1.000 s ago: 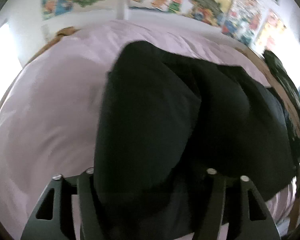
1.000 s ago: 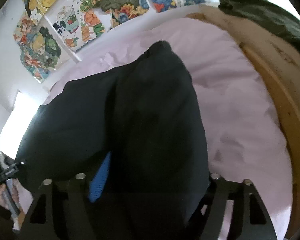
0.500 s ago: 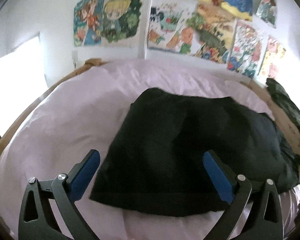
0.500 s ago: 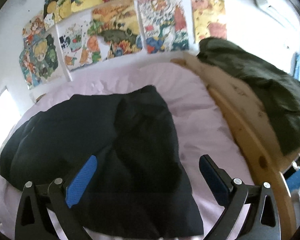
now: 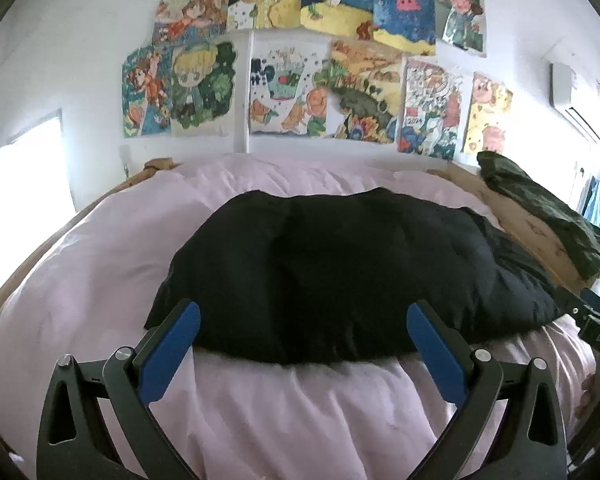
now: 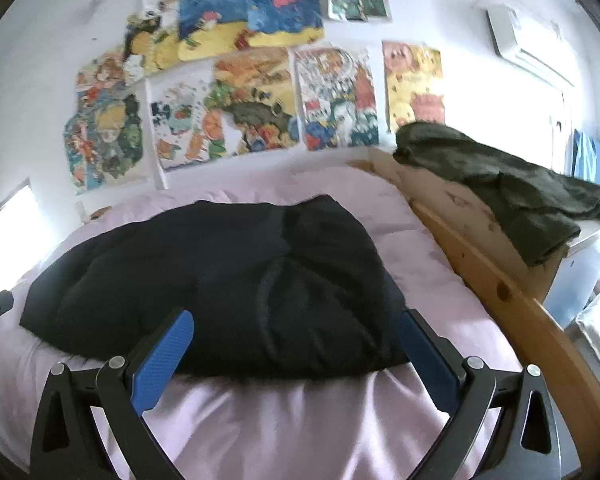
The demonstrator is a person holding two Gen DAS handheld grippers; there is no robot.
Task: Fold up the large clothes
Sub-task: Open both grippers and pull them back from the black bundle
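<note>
Folded garment (image 5: 332, 276) on bed cover (image 5: 100, 264) — pictures (image 5: 284, 92) on wall behind, another garment (image 5: 540, 208) right.

The left tool (image 5: 303, 322) and the right tool (image 6: 296, 330) both point forward and slightly downward, jaws spread wide with blue pads bare, nothing gripped between them.

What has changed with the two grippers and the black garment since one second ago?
Both grippers let go of the black fabric garment: the left gripper and right gripper now stand open and pulled back from it. The garment now lies folded flat on the pale pink bed cover. The dark green cloth on the wooden bed frame stayed put.
</note>
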